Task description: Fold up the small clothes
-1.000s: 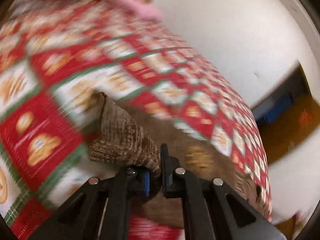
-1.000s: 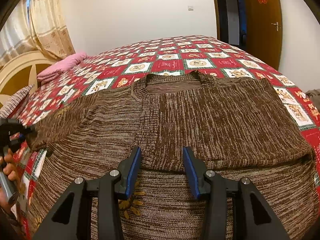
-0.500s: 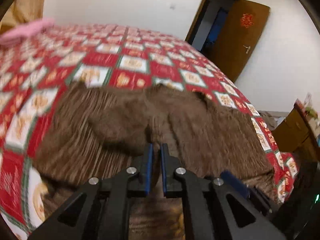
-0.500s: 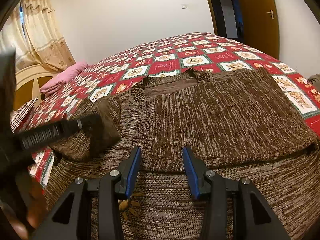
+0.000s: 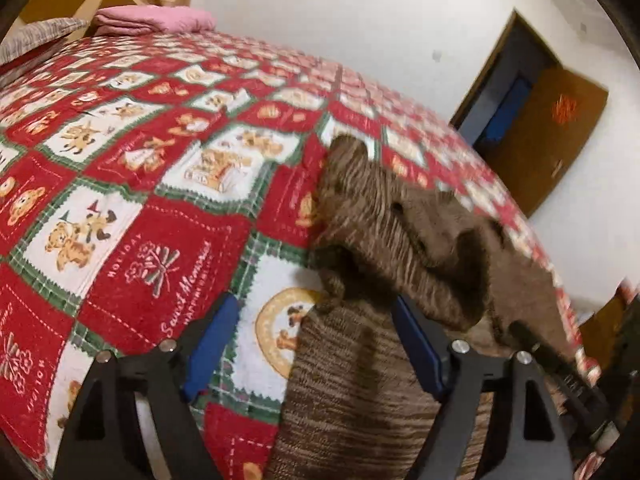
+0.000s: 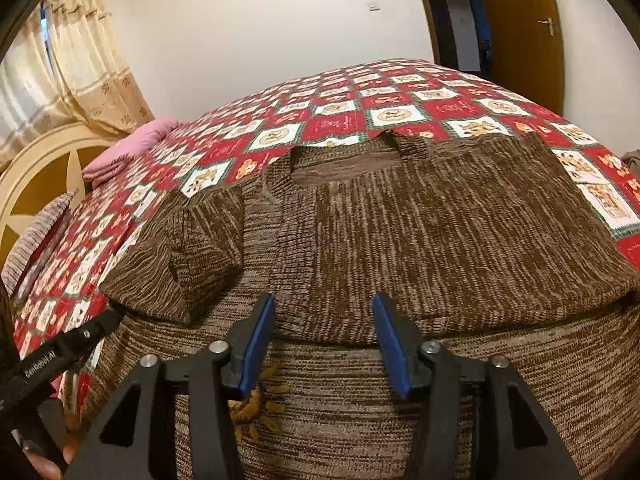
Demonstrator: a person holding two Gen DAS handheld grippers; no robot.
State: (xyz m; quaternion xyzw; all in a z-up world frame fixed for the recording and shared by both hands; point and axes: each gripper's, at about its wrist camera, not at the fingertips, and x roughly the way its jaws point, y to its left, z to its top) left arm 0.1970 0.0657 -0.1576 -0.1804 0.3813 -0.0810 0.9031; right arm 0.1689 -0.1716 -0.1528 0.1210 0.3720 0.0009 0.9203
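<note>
A brown knit sweater [image 6: 440, 232] lies flat on the red patchwork quilt [image 6: 400, 116], neck towards the far wall. Its one sleeve [image 6: 200, 248] lies folded in over the left part of the body. My left gripper [image 5: 316, 340] is at the sweater's left edge, jaws opening wide. Only quilt and the sweater's [image 5: 400, 240] edge lie below them, and the pads grip nothing. Its black body [image 6: 60, 356] shows at the lower left of the right wrist view. My right gripper [image 6: 324, 340] hovers over the sweater's lower middle, jaws opening, pads pressing on nothing.
A folded pink blanket [image 5: 156, 20] and a striped pillow [image 6: 40, 232] lie at the head of the bed by the cream headboard [image 6: 48, 168]. A brown door [image 6: 520, 32] stands beyond the bed's far side. Bare quilt [image 5: 140, 220] stretches left of the sweater.
The left gripper carried the sleeve over the sweater's body, let go of it and opened wide, then drew back to the left edge. The right gripper's jaws widened a little; it stayed put.
</note>
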